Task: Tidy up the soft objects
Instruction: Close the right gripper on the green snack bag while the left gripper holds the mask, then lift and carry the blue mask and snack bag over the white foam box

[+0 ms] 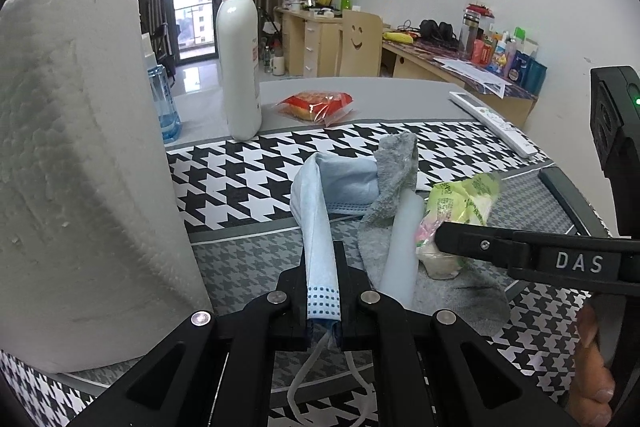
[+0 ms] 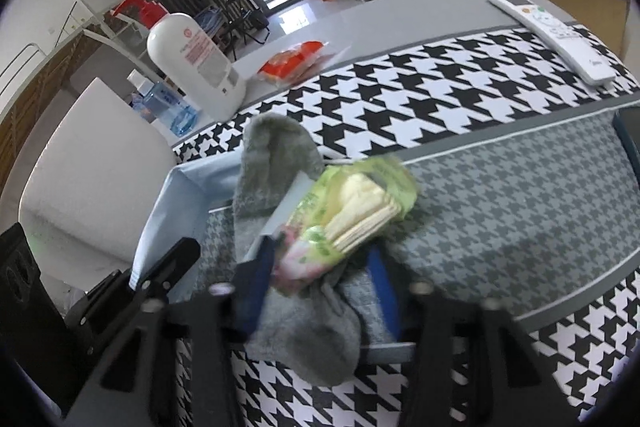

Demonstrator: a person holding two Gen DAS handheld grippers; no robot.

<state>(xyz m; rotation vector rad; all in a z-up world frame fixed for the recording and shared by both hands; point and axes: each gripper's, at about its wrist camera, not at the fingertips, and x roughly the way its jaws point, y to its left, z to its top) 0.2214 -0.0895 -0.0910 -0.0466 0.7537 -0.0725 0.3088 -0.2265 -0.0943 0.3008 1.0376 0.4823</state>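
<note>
My left gripper (image 1: 323, 259) is shut on a light blue face mask (image 1: 320, 227), pinching its folded edge; the mask's ear loops hang below. The mask also shows in the right wrist view (image 2: 176, 203). A grey sock (image 1: 394, 179) lies draped over a white rim beside the mask, and it also shows in the right wrist view (image 2: 276, 163). My right gripper (image 2: 320, 267) holds a green tissue packet (image 2: 352, 215) between its blue-padded fingers, above the sock. In the left wrist view the packet (image 1: 460, 203) sits at the right finger's tip (image 1: 452, 235).
A large paper towel roll (image 1: 80, 167) stands close on the left. A white pump bottle (image 1: 238, 67), a blue bottle (image 1: 166, 103), a red snack bag (image 1: 316, 105) and a white remote (image 1: 492, 121) lie farther back on the houndstooth cloth (image 1: 248, 179).
</note>
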